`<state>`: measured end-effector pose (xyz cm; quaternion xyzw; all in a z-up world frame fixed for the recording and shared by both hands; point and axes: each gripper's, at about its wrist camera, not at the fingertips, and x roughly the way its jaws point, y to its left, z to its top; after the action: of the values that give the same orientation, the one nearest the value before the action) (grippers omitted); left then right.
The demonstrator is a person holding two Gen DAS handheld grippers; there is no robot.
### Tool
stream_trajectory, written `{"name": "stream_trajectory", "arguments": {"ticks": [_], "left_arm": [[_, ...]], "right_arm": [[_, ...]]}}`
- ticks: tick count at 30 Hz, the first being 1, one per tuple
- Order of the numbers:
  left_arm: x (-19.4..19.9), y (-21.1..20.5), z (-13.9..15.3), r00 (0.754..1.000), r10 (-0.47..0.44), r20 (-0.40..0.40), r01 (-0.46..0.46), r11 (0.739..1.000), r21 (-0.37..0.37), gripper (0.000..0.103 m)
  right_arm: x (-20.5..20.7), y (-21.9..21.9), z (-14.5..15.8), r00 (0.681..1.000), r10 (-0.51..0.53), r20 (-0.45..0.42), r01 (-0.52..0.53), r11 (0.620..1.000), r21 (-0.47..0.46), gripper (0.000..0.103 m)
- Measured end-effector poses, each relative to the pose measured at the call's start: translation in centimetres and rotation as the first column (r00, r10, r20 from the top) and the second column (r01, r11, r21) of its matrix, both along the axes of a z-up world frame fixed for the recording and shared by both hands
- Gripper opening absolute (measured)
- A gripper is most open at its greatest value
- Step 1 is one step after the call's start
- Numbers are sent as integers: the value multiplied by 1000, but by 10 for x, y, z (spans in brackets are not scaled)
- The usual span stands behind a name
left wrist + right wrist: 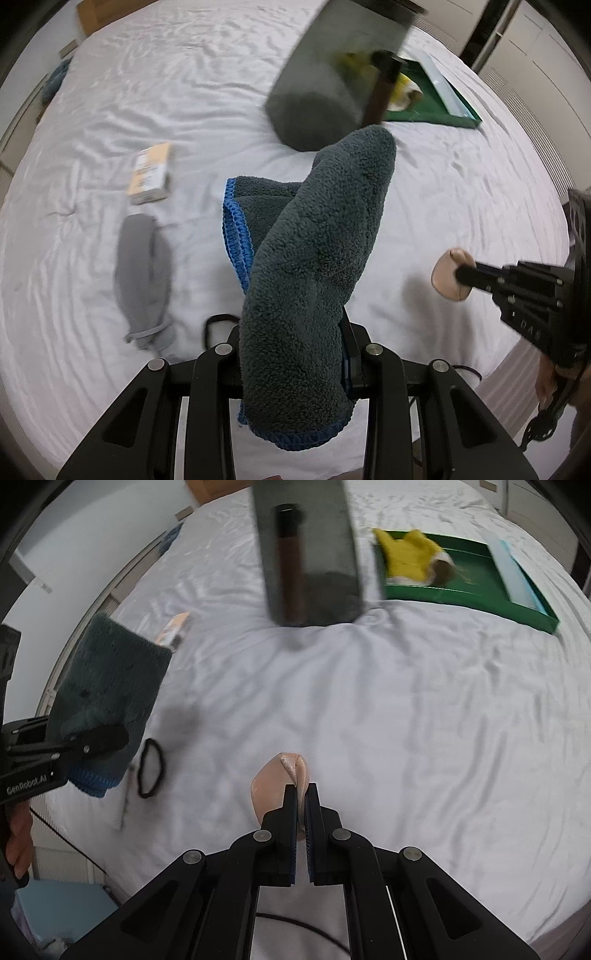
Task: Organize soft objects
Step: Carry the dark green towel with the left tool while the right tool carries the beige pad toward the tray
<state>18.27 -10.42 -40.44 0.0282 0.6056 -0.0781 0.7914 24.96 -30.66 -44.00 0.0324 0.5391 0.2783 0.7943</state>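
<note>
My left gripper [295, 347] is shut on a dark teal fleece cloth with blue edging [314, 266] and holds it above the white bed; the cloth hides its fingertips. The cloth [110, 686] and left gripper [92, 742] also show at the left of the right wrist view. My right gripper [302, 794] is shut on a small peach-coloured soft pad [275, 782], held over the bed; it shows at the right of the left wrist view [452, 275]. A green tray [476, 590] at the far right holds a yellow soft item [410, 557].
A tall grey box [314, 554] with a dark tube on it stands mid-bed beside the tray. A grey sock [142, 280] and a small cardboard box [151, 173] lie at the left. A black hair tie [150, 768] lies near the bed's front edge.
</note>
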Motion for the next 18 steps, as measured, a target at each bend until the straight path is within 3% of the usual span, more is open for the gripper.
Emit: {"name": "stream_trajectory", "arguments": {"ticks": [10,18], "left_arm": [[2,-93,-10,986,-152,-68,145,984,-100,28],[57,-168,3,982,-189,7,187,962,-199,28]], "right_arm": [[26,-79,1,993,-109,46,112,991,-68,3],[79,-133,30,970,-183,157,200,975,-99,3]]}}
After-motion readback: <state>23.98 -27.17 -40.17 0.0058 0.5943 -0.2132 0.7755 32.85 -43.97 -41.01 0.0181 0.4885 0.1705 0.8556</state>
